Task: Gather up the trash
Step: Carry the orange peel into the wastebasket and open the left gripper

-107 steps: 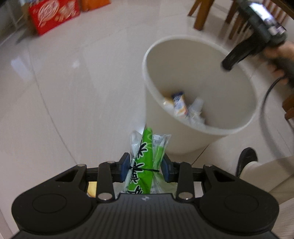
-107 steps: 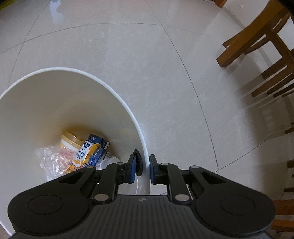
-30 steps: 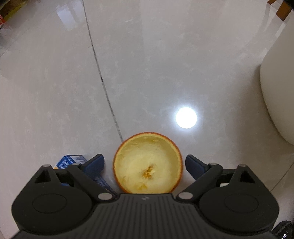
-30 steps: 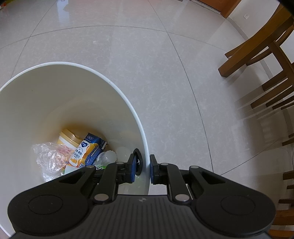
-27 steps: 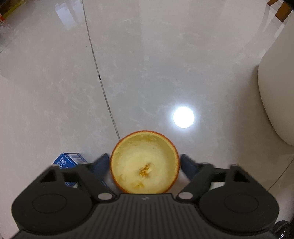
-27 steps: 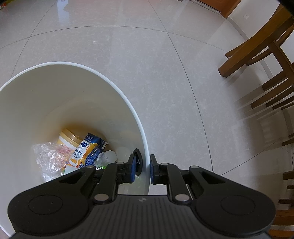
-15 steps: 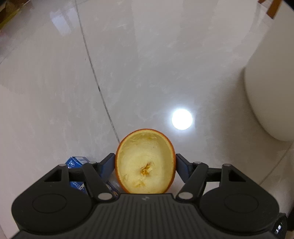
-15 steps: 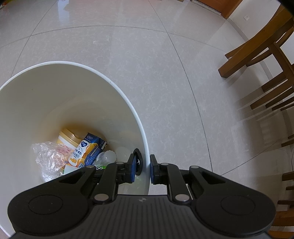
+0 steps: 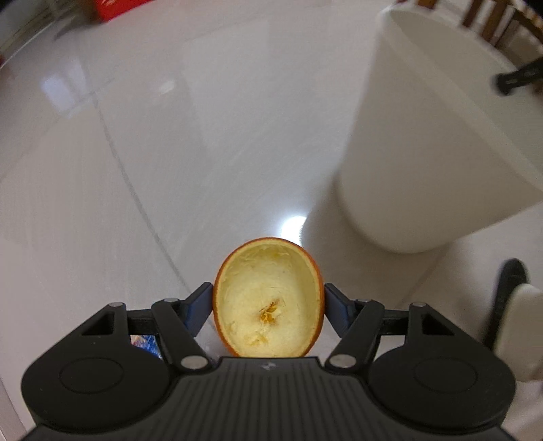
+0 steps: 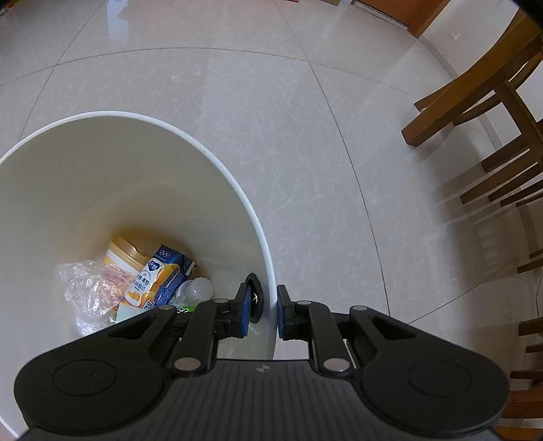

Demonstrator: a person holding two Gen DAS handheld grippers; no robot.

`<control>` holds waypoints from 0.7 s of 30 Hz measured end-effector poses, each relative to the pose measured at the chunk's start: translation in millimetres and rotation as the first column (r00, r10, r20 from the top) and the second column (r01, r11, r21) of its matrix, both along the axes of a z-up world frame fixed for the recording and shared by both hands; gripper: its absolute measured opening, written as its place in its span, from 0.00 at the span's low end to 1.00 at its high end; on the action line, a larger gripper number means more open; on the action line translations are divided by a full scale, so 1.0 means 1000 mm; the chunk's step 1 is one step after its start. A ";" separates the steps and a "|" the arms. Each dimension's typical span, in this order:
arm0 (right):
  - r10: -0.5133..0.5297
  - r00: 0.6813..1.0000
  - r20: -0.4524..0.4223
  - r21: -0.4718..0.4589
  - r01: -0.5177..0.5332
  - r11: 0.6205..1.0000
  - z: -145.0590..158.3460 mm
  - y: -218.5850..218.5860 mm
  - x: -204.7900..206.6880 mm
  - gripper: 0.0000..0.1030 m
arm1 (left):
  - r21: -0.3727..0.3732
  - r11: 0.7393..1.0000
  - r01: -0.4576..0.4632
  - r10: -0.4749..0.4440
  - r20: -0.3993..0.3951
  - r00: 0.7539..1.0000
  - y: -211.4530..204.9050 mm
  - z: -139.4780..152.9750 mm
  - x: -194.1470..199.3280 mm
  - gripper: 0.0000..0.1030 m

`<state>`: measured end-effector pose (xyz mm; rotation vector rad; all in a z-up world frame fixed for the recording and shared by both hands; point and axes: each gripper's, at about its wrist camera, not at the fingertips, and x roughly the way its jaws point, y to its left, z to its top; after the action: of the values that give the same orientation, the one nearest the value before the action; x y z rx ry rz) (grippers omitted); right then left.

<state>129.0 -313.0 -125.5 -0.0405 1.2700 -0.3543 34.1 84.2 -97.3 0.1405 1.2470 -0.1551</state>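
Your white bin (image 10: 135,190) stands on the tiled floor (image 10: 305,118), holding a crumpled plastic bag (image 10: 88,288), a yellow tub (image 10: 124,252) and a blue carton (image 10: 159,281). Your right gripper (image 10: 261,310) pinches the bin's rim. Your left gripper (image 9: 268,302) clamps a hollowed orange peel half (image 9: 268,298) clear of the floor, beside the bin's outer wall.

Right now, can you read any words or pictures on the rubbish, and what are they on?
Blue and yellow drink carton in the white bin: five rings and Chinese characters, too small to read.
Square code on the carton: too small.
Red box on the floor: blurred.
Orange peel: no writing.
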 end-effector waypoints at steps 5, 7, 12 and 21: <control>-0.001 1.000 0.003 0.000 0.001 1.000 0.001 -0.001 -0.001 0.18 | -0.056 0.993 0.106 -0.104 0.040 0.994 -0.032 0.064 0.004 0.67; -0.001 1.000 0.004 0.000 0.001 1.000 0.001 -0.001 -0.001 0.17 | -0.072 0.985 0.155 -0.150 0.065 0.986 -0.047 0.085 0.009 0.67; -0.002 1.000 0.006 0.002 0.002 1.000 0.002 -0.002 -0.001 0.17 | -0.072 0.954 0.290 -0.278 0.142 0.950 -0.090 0.134 0.016 0.67; 0.001 1.000 0.008 0.002 -0.001 1.000 0.002 -0.001 -0.002 0.17 | -0.072 0.940 0.334 -0.300 0.291 0.908 -0.136 0.151 0.031 0.88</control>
<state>126.9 -314.3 -123.8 -0.0375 1.2623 -0.3521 64.9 -52.0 53.9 0.2524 0.9252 -0.4784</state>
